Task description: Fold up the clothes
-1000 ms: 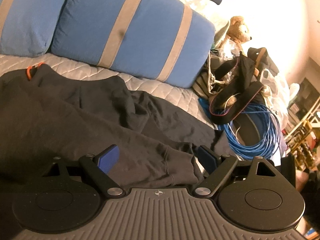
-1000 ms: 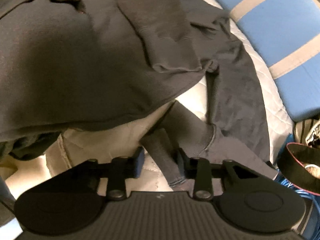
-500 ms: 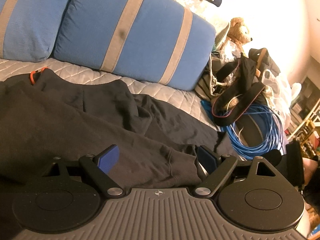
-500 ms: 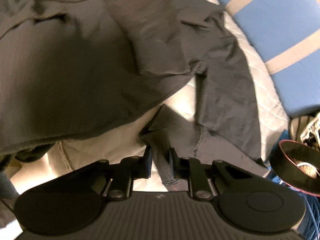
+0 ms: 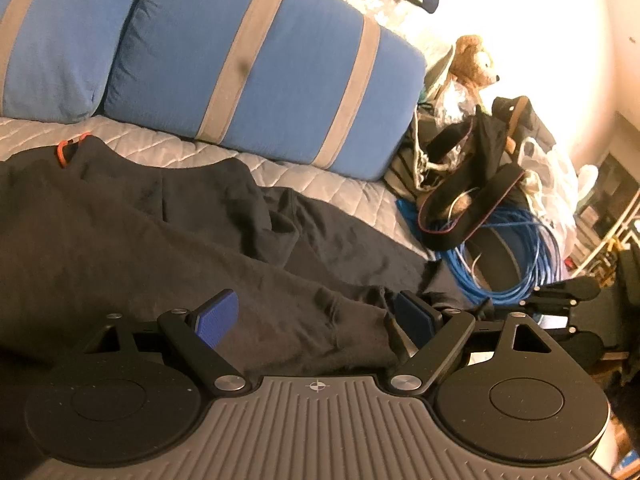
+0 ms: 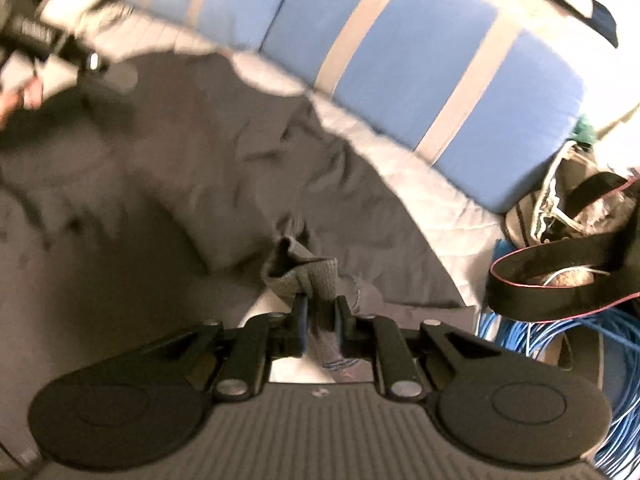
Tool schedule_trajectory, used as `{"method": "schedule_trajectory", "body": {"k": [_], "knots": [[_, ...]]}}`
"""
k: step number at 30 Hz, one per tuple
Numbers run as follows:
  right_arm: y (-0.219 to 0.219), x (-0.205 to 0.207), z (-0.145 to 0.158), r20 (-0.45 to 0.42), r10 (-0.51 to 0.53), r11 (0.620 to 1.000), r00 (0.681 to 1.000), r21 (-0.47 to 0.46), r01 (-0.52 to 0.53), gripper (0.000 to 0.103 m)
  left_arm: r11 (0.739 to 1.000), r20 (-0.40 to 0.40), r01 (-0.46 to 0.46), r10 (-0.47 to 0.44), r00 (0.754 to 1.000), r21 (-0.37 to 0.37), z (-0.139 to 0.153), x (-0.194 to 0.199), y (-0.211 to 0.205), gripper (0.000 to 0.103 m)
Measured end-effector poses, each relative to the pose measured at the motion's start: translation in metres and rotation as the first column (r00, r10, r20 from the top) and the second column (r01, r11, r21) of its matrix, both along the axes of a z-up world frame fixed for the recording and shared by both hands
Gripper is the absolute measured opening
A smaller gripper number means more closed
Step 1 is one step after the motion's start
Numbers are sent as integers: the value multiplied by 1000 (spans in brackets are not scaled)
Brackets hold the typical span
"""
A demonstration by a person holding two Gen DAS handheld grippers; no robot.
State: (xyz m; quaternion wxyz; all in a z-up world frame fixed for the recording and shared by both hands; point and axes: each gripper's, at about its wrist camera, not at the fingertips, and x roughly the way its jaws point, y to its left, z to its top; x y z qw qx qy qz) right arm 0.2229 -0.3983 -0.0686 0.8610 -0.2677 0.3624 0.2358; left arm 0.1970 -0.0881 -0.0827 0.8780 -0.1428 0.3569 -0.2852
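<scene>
Matt dark knit sweatshirt point(image 5: 120, 248) with ribbed cuff point(image 6: 308, 280) on quilted cloth bedcover point(image 5: 320, 180)

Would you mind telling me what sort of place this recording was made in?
Most likely a lived-in bedroom: a dark grey sweatshirt lies on a quilted grey mattress cover against blue pillows with grey stripes, with a brown teddy bear among the clutter beside them.
</scene>
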Motion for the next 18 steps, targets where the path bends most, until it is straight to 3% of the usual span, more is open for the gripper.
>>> {"method": "schedule_trajectory", "body": {"k": [4,11,15,18], "knots": [[2,-4,8,39,-27,997,999,74,24,13,999,-28,-25,24,999,-39,2,5,5,86],[5,-6,12,70,-64,978,996,201,49,13,996,-165,-41,27,986,-79,28,10,-6,86],[9,-7,10,72,-64,969,995,245,45,13,991,-259,-17,-19,966,-134,39,17,-29,86],[11,-7,8,70,-59,963,996,268,39,13,983,-330,7,-68,941,-183,32,26,-49,86]]}}
